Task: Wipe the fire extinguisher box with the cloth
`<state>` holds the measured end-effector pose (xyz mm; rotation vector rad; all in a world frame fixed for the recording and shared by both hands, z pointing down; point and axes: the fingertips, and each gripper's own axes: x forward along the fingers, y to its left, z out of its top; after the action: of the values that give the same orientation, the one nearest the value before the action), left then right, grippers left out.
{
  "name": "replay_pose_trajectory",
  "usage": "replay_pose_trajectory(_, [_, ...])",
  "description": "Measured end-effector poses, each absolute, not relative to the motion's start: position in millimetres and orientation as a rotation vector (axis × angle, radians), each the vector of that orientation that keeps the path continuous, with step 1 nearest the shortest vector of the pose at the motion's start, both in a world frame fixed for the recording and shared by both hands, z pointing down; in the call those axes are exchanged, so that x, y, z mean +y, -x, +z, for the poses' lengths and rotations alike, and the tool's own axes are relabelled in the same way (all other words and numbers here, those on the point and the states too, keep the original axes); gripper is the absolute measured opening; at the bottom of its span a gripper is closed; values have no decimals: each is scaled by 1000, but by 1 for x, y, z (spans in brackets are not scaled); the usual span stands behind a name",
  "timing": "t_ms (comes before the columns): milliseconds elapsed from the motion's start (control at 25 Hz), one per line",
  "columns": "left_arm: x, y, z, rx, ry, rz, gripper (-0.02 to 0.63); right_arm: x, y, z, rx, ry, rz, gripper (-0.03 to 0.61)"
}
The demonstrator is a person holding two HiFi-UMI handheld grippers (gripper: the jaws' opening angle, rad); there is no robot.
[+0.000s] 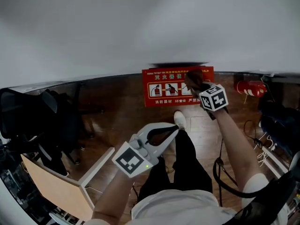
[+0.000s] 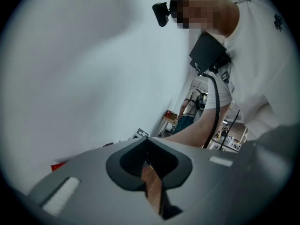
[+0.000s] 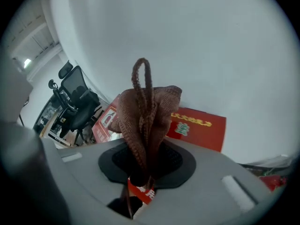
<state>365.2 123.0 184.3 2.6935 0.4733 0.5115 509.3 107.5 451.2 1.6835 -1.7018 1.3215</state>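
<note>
Clamped on the cloth [image 3: 149, 108], the right gripper [image 3: 140, 179] should press it flat on the red box [image 3: 199, 128] and sweep evenly; the left gripper [image 2: 153, 185] sits closed, empty.

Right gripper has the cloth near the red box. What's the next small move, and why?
Probably ease the cloth onto the fire extinguisher box and start a stroke across it. The right gripper has its jaws shut on the cloth, bunched in front of the box's red face, and contact isn't visible yet. The left gripper holds nothing.
</note>
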Motion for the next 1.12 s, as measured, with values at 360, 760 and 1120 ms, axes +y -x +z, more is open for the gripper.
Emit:
replay_pose_trajectory(360, [153,-422,190,657,-2658,560,0,189,-576,451,-1621,-1810,1418,85])
replay_pose_trajectory(760, [169,-474,212,743,-2624,613,0,214,-585,504,-1675,-1818,1592,85])
replay_pose_trajectory(1120, [185,-516,253,817,-2576,632,0,202,-567,587,-1791,-1682,1660,86])
